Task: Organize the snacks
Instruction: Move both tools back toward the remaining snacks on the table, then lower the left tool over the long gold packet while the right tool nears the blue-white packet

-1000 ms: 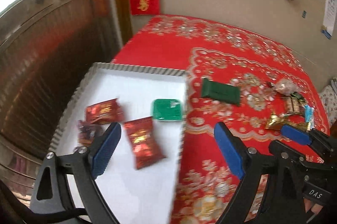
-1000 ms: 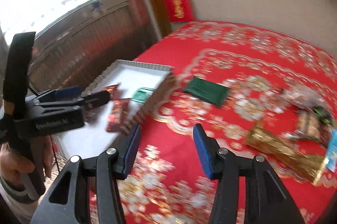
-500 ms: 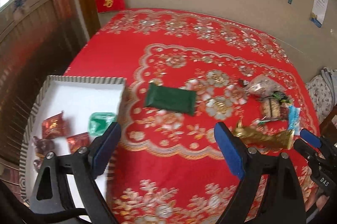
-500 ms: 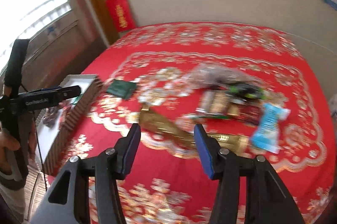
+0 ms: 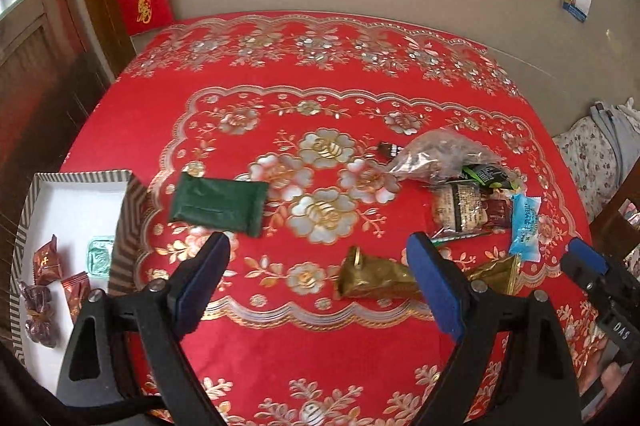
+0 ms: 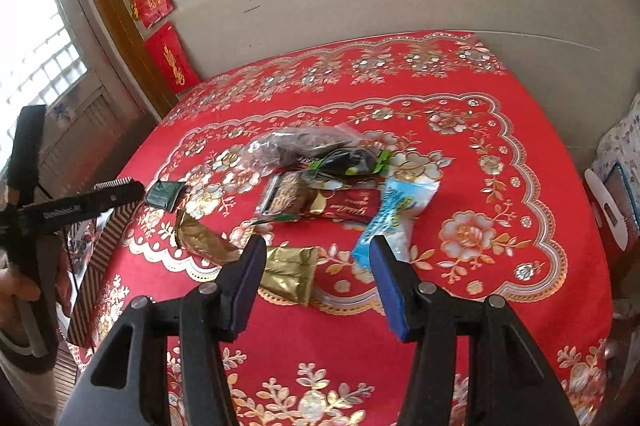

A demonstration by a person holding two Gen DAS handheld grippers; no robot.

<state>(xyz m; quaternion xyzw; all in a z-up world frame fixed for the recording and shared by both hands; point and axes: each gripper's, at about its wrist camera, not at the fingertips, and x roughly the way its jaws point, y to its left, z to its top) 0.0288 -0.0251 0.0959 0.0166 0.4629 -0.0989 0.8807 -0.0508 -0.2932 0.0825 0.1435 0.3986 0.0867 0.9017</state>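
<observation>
Right wrist view: the right gripper [image 6: 316,280] hangs spread and empty over the gold foil packet [image 6: 290,272], with the light blue sachet [image 6: 394,216] just beside. The left gripper [image 5: 320,286] is spread wide too, the striped tray [image 5: 124,209] at its left. That foil looks light, crinkly and slippery; pinch it flat across the middle.

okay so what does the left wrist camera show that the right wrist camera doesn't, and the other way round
Only the left wrist view shows inside the white tray: red candies, a green packet and a dark wrapped sweet.

Only the right wrist view shows the window and the hand holding the left gripper.

Both show the green pack, gold packet, blue packet and clear bag on the red cloth, and both grippers open and empty.
</observation>
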